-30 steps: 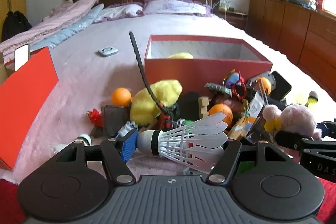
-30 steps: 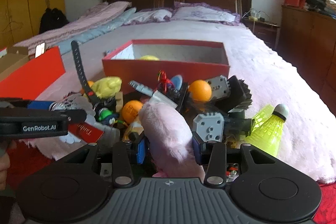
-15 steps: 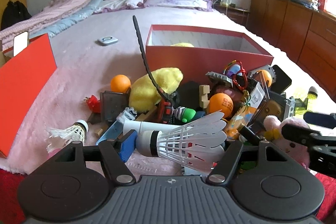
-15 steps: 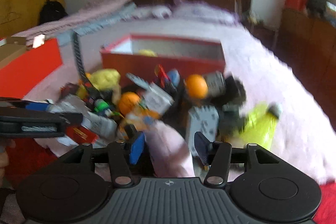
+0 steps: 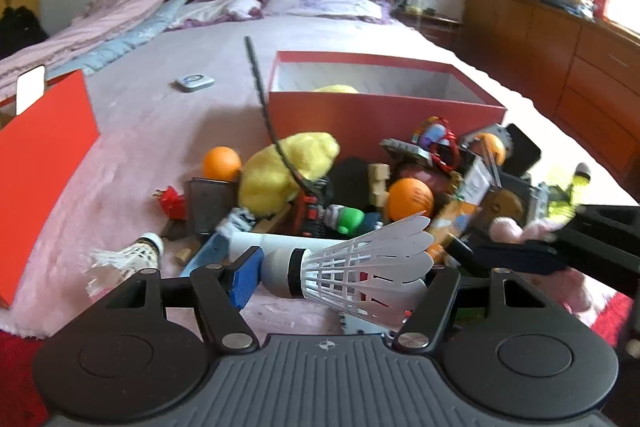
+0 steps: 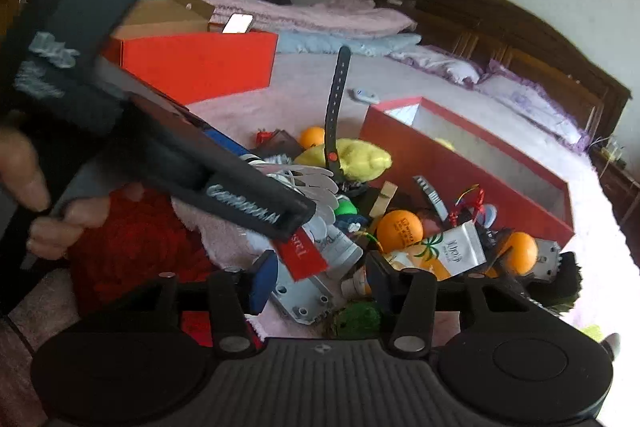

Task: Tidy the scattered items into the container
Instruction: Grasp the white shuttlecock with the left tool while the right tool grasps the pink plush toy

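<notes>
My left gripper [image 5: 344, 279] is shut on a white shuttlecock [image 5: 360, 265], held crosswise just above the bed's front edge. Beyond it lies the heap of small toys, with orange balls [image 5: 410, 197] and a yellow plush [image 5: 288, 163]. Behind the heap stands the open red box [image 5: 380, 107], which has something yellow inside. My right gripper [image 6: 320, 281] is tilted over the heap's near side and its jaws are closing. Nothing is pressed between them; a grey toothed piece [image 6: 296, 301] and a red card [image 6: 300, 253] lie below the gap. The pink plush [image 5: 508, 227] lies beside that gripper.
The red box lid [image 5: 44, 147] leans at the left. A worn shuttlecock [image 5: 128, 255] lies on the pink blanket, and a yellow one [image 5: 568, 187] at the right. A black strap [image 6: 334, 115] sticks up from the heap. A person's hand [image 6: 24, 187] holds the left gripper.
The right gripper rolled and swung towards the left one. The pink plush that stood between its fingers is no longer there. The left gripper kept still with the shuttlecock.
</notes>
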{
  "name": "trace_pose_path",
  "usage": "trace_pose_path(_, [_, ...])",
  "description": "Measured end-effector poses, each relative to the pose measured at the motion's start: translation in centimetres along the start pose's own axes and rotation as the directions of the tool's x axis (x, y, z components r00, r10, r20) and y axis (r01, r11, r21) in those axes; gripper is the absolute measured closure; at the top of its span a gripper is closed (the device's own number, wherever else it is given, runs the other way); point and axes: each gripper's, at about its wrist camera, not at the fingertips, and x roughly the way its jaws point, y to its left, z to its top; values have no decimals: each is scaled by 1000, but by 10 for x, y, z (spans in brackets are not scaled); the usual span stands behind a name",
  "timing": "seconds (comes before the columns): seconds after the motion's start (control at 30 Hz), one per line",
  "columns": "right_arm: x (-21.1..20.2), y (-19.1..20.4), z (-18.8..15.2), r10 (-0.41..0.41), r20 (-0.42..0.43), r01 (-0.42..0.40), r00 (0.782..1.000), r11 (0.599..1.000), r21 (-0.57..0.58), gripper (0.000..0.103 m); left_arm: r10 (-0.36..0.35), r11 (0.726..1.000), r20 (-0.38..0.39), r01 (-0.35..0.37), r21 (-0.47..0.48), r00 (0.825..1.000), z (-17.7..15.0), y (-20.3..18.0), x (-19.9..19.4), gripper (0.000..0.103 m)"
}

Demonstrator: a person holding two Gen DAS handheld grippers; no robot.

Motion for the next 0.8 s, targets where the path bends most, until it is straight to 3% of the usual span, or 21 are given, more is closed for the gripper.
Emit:
trace_pose_path(0.3, [8, -1, -4, 95, -53, -96, 994, 995, -13, 57, -46, 999, 4, 46, 13, 999, -2, -1, -1, 36])
trace_pose_path(0.4, [6, 2, -4, 109, -44, -110, 993, 994, -18, 74, -30, 998, 1, 30, 53, 1000, -4, -7, 1, 36])
trace_pose_path(0.67, [-4, 4, -9, 93, -53, -96, 994, 994, -52, 75, 16, 999, 13, -17, 44, 1000, -3, -1, 1, 32])
trace_pose_path(0.8, [-8, 0, -20, 96, -116, -101, 989, 994, -41, 75, 28, 1000, 0, -28, 13, 1000, -3, 7, 3, 32])
